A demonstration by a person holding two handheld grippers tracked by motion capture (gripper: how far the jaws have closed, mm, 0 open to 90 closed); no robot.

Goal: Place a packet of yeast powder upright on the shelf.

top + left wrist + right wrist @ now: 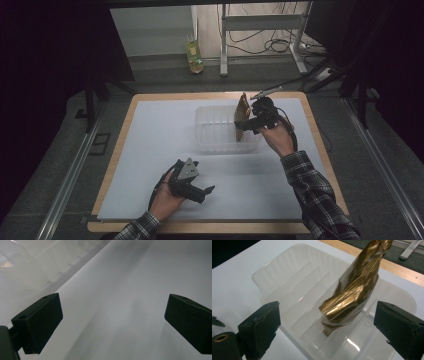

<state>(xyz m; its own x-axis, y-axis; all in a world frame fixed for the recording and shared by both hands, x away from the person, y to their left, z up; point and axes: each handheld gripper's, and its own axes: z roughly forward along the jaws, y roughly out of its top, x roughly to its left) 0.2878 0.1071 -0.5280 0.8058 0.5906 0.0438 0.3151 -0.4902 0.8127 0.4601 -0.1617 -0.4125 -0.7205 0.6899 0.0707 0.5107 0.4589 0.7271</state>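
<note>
A gold foil packet (pixel 242 116) (pixel 355 285) in a clear wrapper stands nearly upright in the clear ribbed plastic bin (pixel 212 131) (pixel 274 263), its lower end down between two ribs at the bin's right end. My right gripper (pixel 246 125) (pixel 329 326) is level with the packet, and its jaws stand wide on either side without touching it. My left gripper (pixel 204 192) (pixel 112 325) lies low over the white sheet near the table's front. It is open, with nothing between its jaws.
The white sheet (pixel 160 145) covers most of the wooden table (pixel 175 95). On the floor beyond the table are a yellowish bottle (pixel 194 56), a metal stand (pixel 224 45) and loose cables (pixel 280 45). Dark curtains hang at both sides.
</note>
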